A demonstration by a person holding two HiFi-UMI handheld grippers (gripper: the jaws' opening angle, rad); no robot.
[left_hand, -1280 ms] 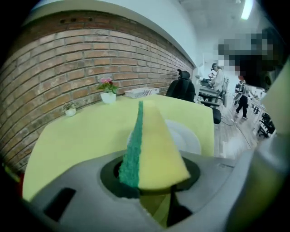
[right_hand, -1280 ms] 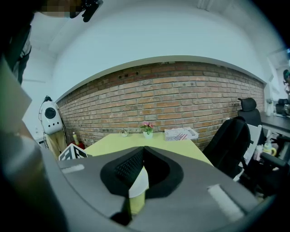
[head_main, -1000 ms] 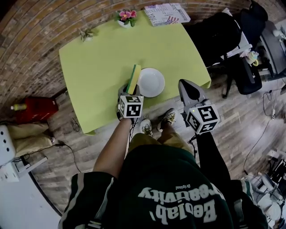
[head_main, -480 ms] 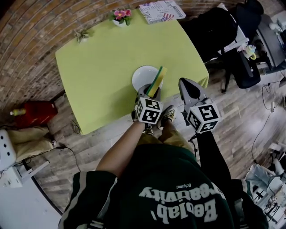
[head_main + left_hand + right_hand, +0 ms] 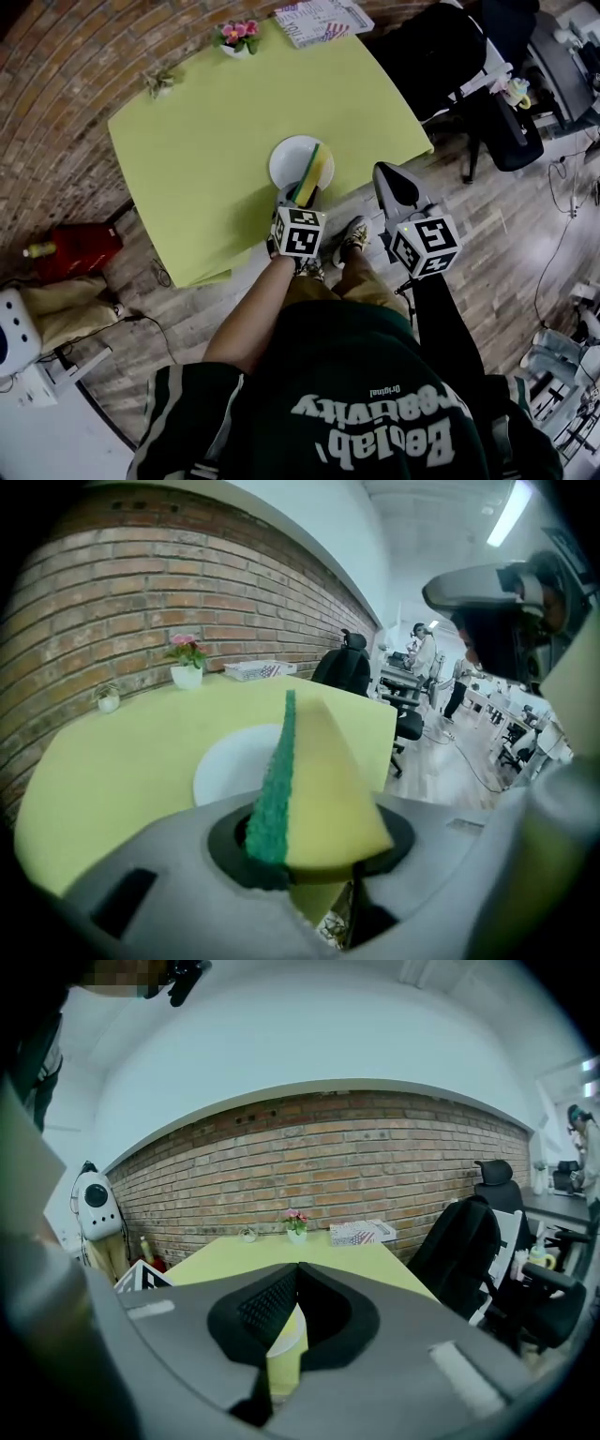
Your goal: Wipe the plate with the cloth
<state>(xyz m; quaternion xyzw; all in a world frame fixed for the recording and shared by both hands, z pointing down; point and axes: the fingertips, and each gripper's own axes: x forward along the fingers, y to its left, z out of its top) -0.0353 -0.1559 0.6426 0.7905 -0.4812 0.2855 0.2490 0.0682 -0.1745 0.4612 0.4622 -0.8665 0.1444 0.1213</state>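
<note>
One sponge [image 5: 328,789] in left claw [image 5: 309,846] over plate [image 5: 230,761]; flowerpot [image 5: 187,674] beyond.

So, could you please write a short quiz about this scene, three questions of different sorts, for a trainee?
1. True or false: the left gripper holds a yellow and green sponge between its jaws.
2. Multiple choice: the white plate stands on a table of which colour? A) yellow-green B) black C) red
3. Fill in the missing word: the jaws of the right gripper are ____, with nothing held between them.

Key: 1 true. 2 A. 3 shut.
</note>
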